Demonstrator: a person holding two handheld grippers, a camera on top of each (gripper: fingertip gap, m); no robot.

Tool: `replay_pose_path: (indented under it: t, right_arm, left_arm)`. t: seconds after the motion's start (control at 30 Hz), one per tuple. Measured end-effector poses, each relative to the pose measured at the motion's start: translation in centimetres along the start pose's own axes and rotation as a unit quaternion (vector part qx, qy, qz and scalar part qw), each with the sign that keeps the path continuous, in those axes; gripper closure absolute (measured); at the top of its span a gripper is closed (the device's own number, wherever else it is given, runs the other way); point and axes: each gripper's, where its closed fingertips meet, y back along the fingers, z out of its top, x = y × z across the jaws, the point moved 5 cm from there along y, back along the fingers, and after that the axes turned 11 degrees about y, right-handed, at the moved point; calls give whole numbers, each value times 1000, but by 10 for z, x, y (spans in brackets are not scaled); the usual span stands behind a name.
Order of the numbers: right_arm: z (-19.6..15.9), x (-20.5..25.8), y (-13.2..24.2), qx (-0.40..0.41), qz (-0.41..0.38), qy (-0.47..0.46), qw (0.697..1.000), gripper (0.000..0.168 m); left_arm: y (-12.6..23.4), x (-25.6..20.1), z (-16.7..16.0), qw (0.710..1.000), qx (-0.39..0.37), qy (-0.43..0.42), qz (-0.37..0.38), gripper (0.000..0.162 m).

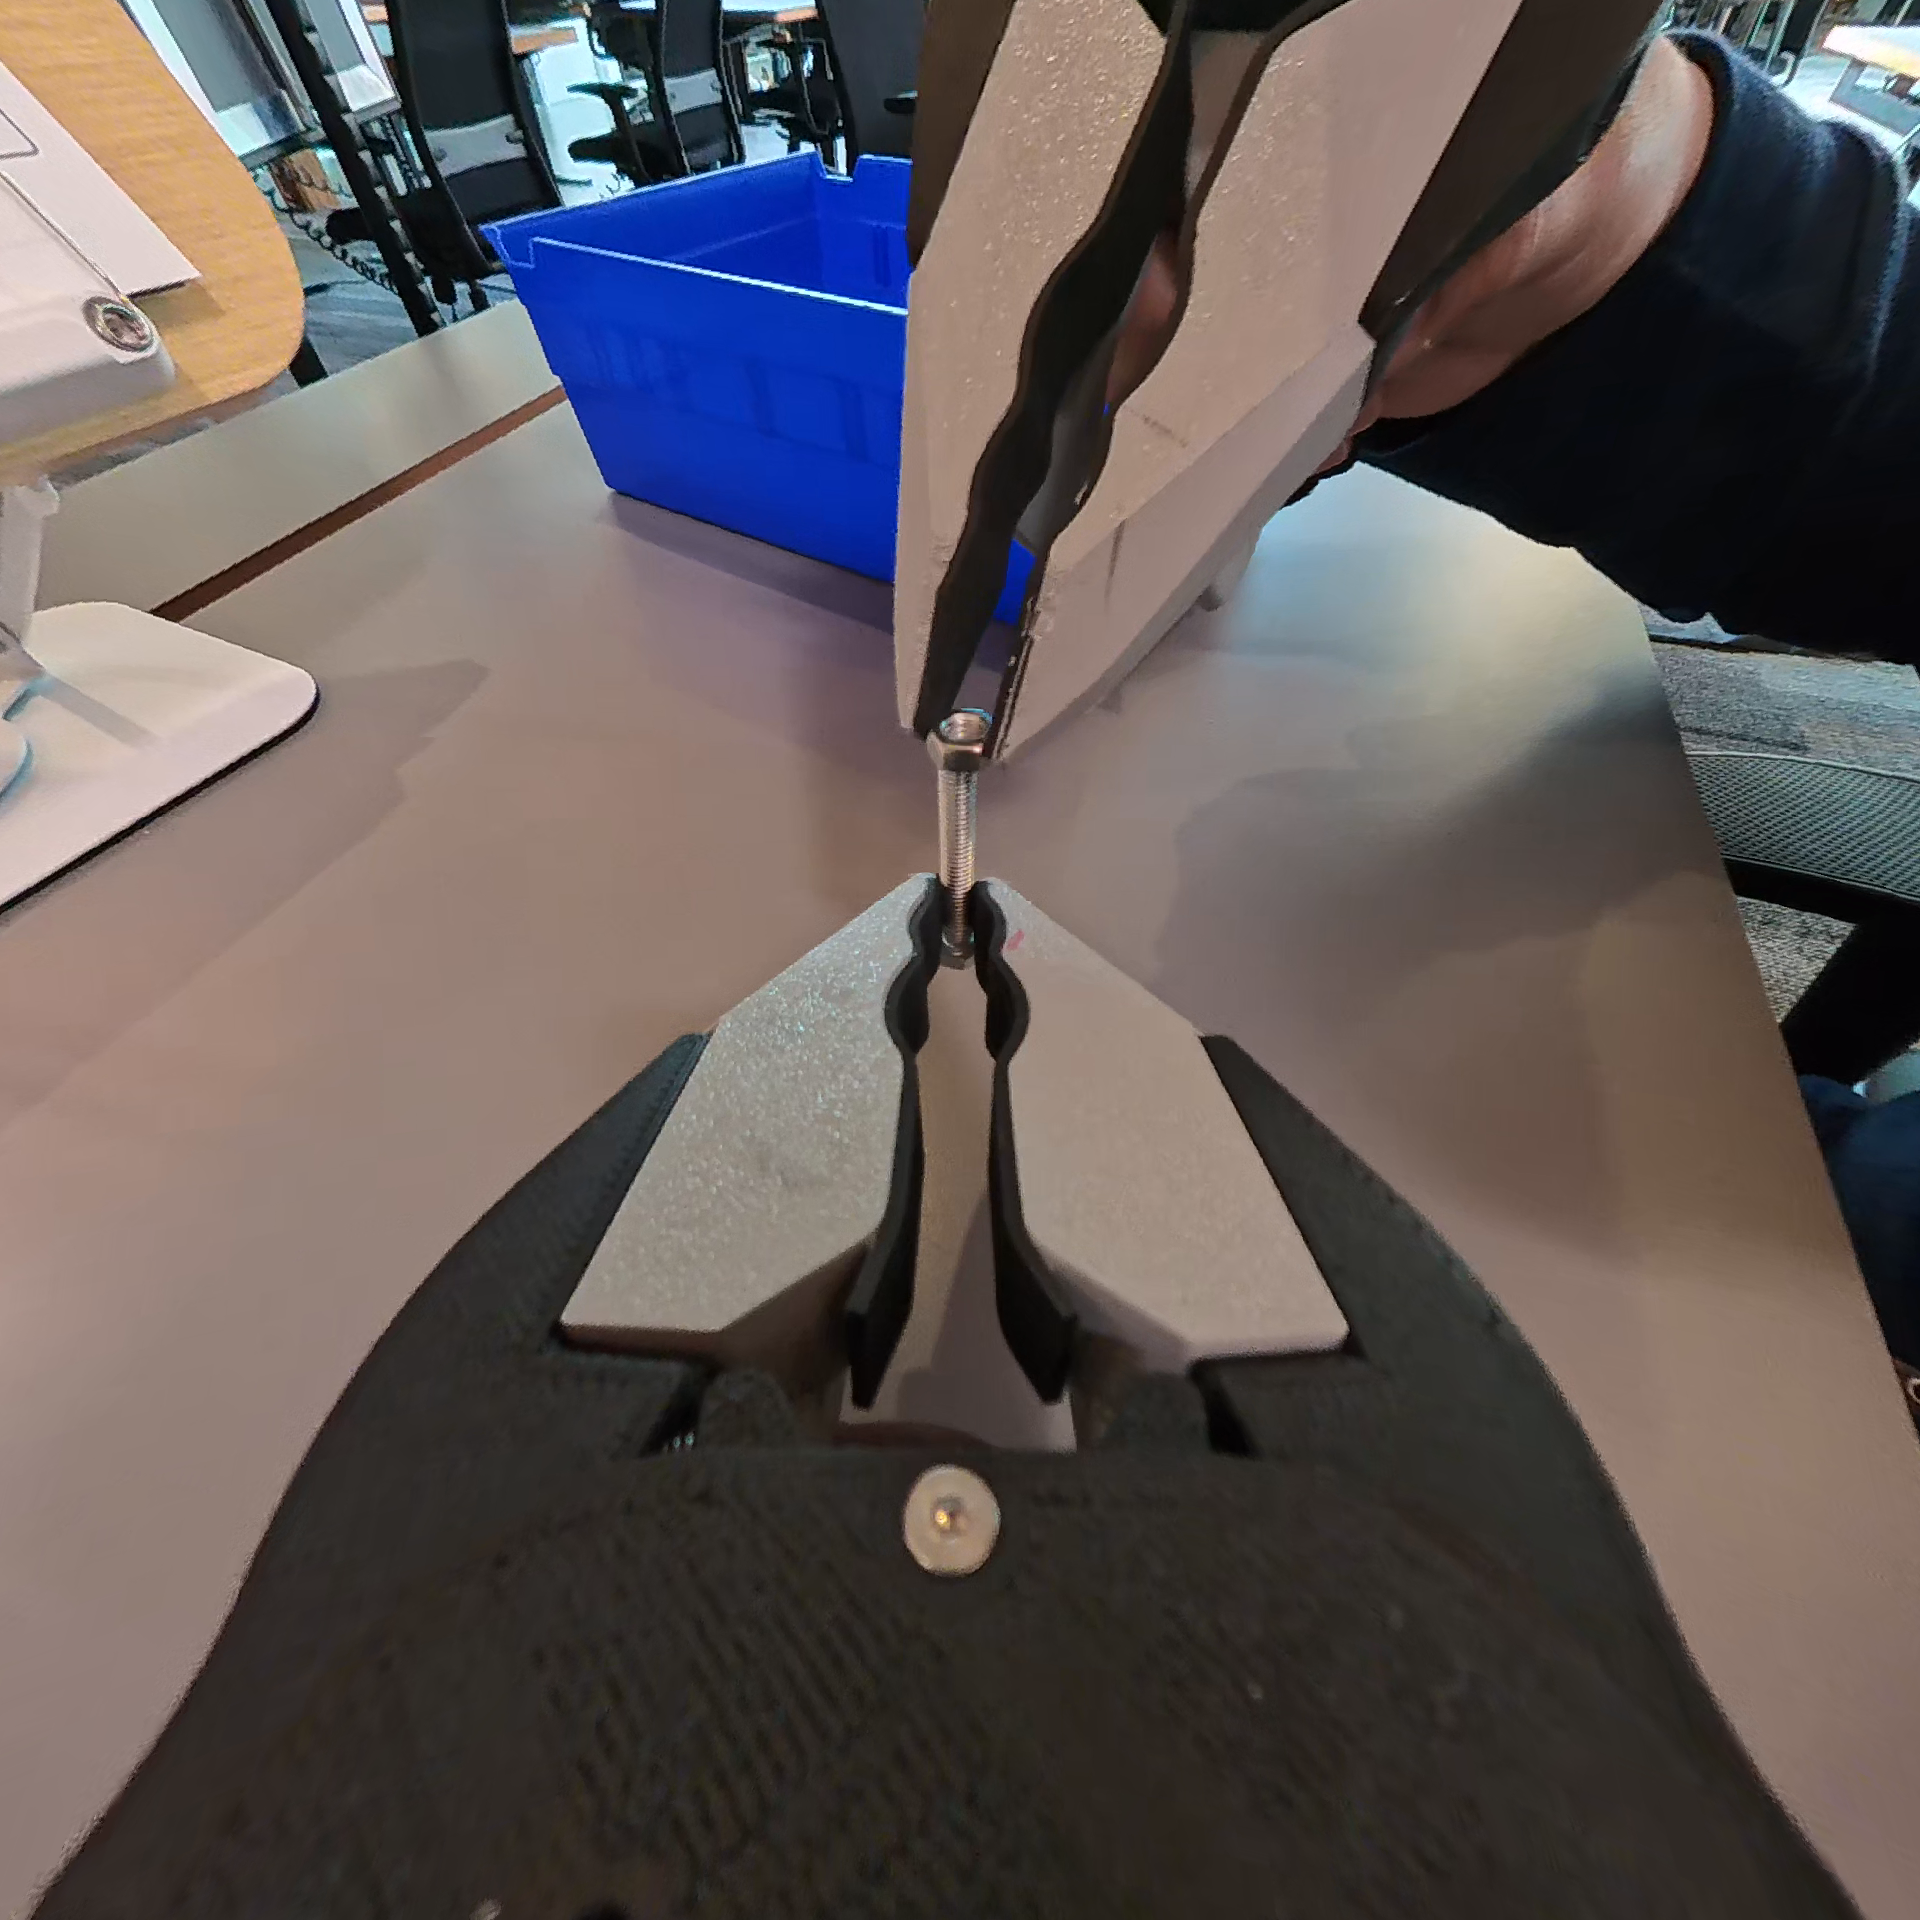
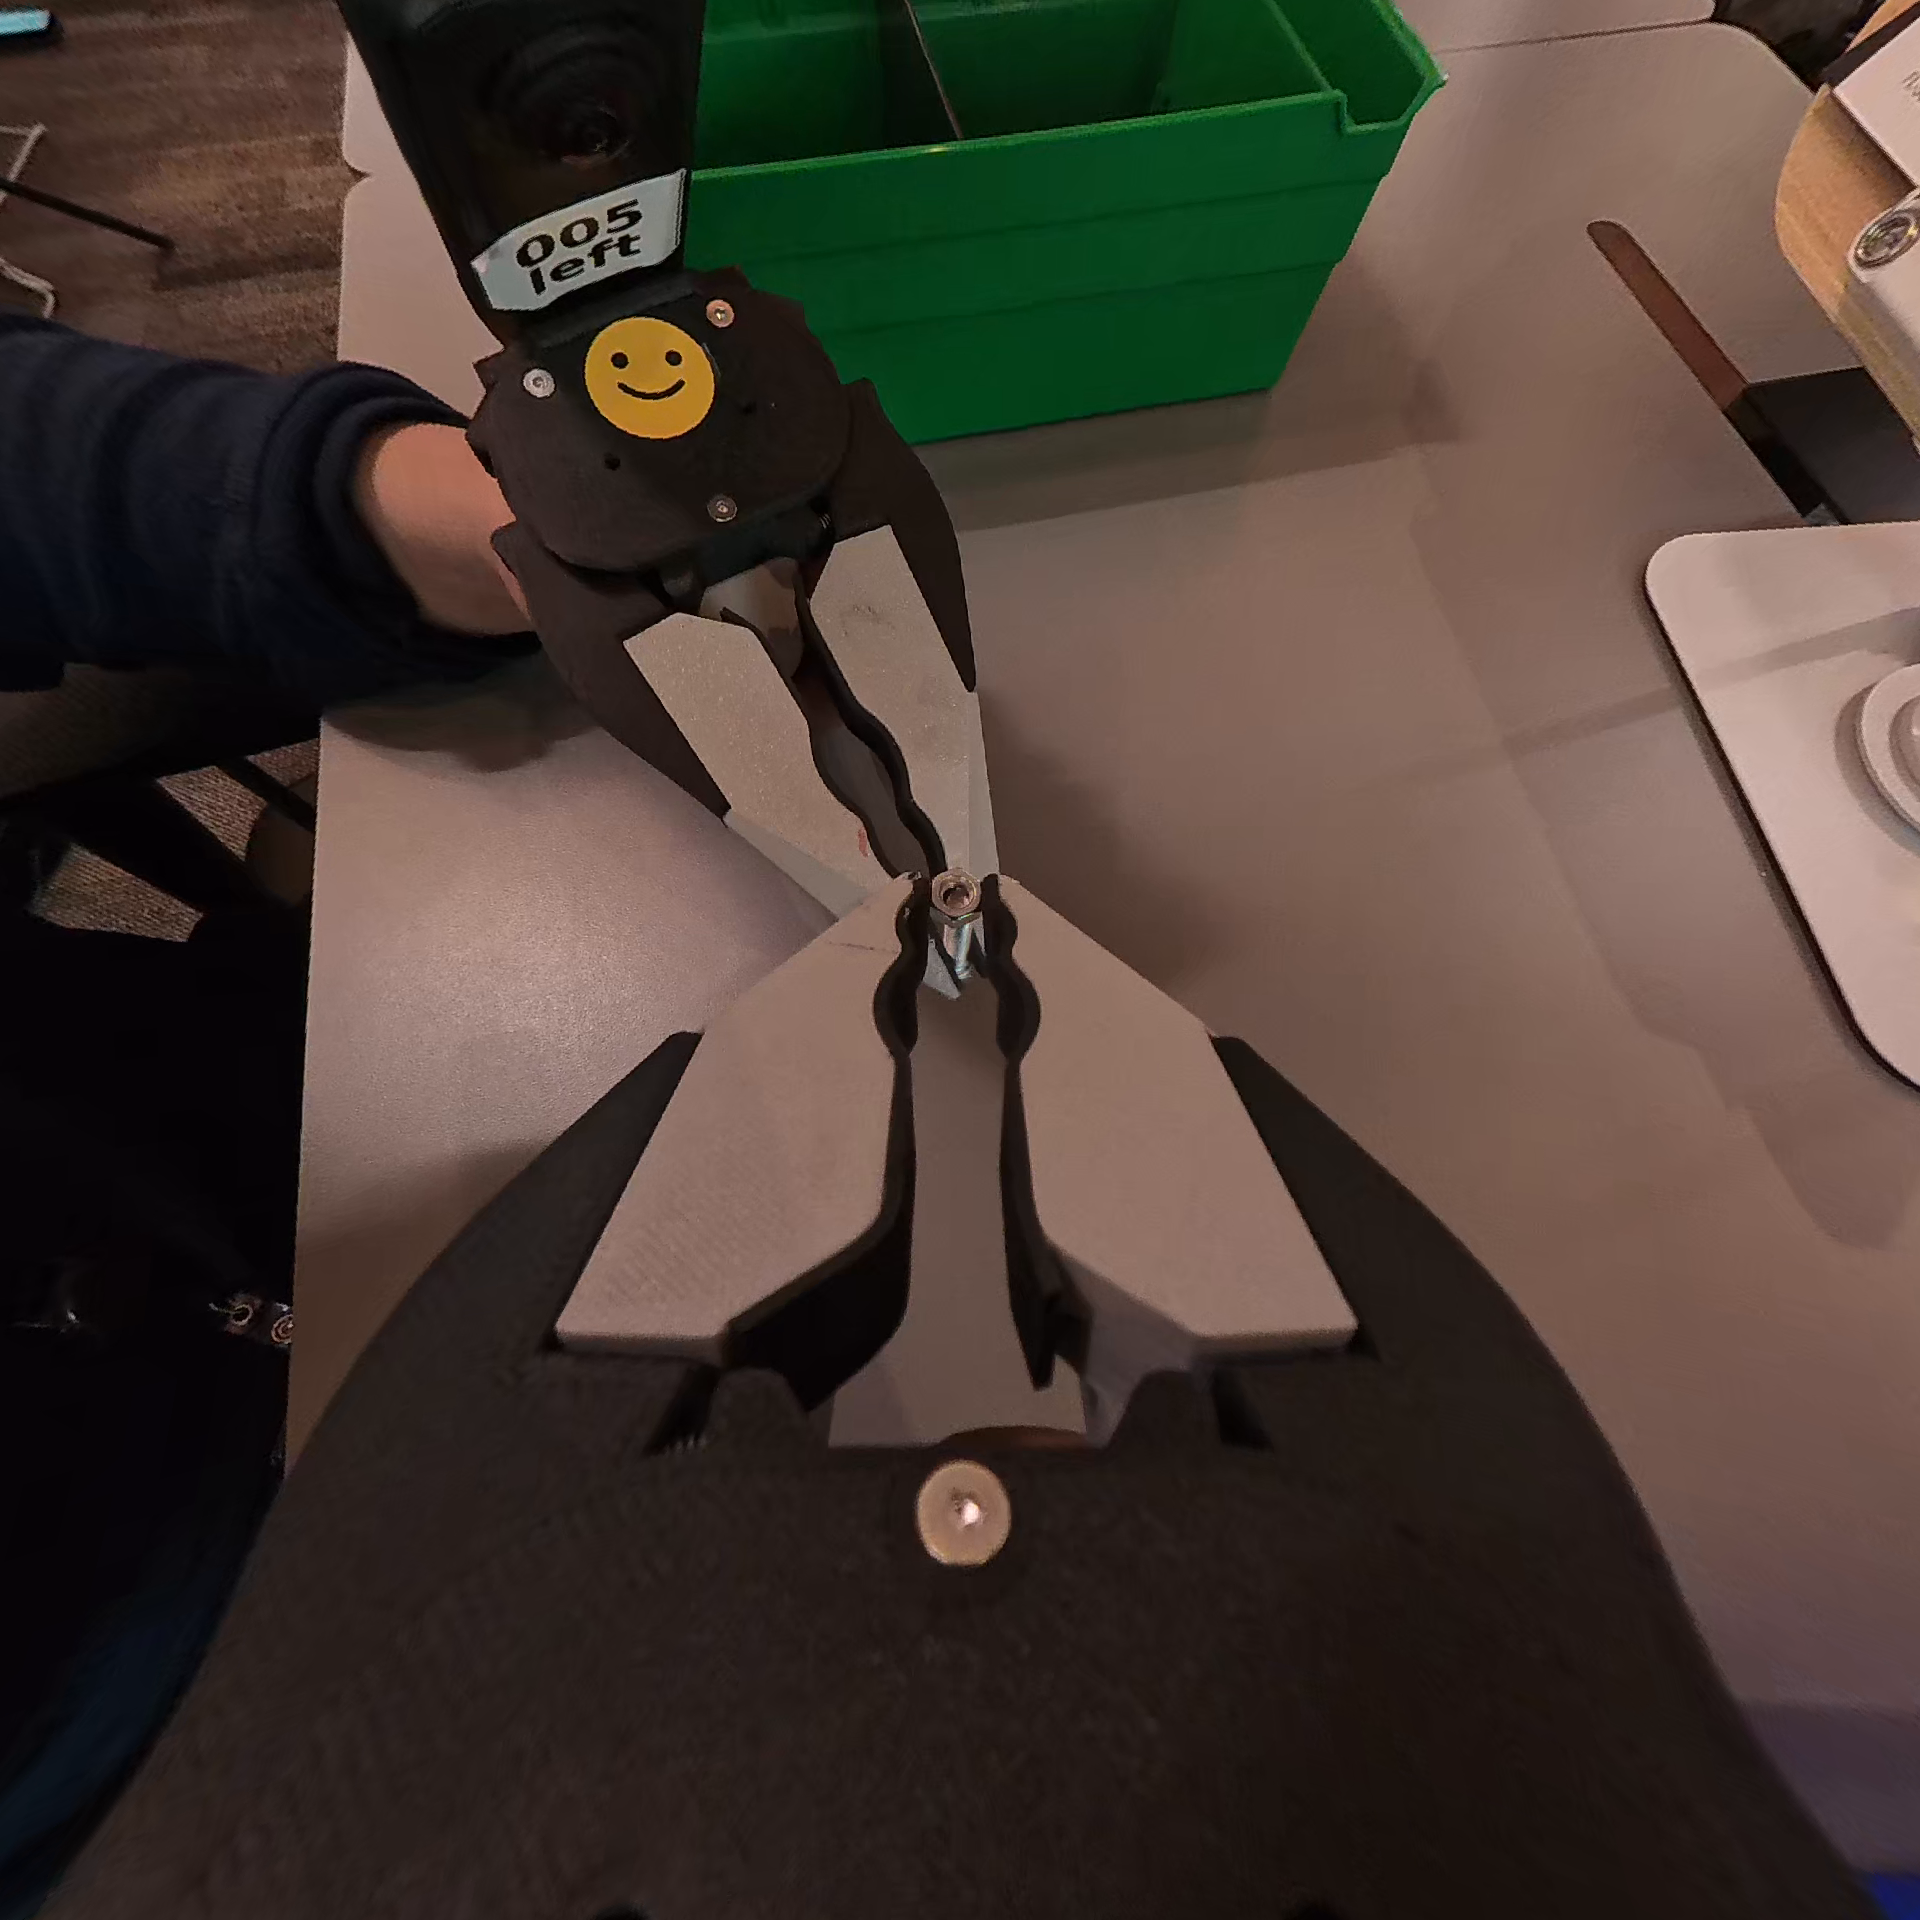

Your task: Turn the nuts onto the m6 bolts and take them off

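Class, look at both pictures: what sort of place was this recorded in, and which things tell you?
Probably an open-plan office: black office chairs at desks behind, a grey table, and parts bins, blue and green.

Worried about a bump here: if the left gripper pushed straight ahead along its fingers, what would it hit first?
Probably the right gripper, whose tips pinch the nut at the far end of the bolt that the left gripper holds. Depth is uncertain.

Each black claw (image 1: 954,914) has grey fingers (image 1: 790,1122), a silver screw (image 1: 951,1520); yellow smiley sticker (image 2: 649,376); navy sleeve (image 1: 1714,343).
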Motion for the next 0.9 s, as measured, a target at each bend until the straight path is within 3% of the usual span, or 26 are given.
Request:
replay_pose_path:
  t: [0.9]
  right_arm:
    - [-2, 1, -2, -10, 3, -12, 1000, 161]
  left_arm:
    - [-1, -1, -1, 1000, 4, -2, -1, 158]
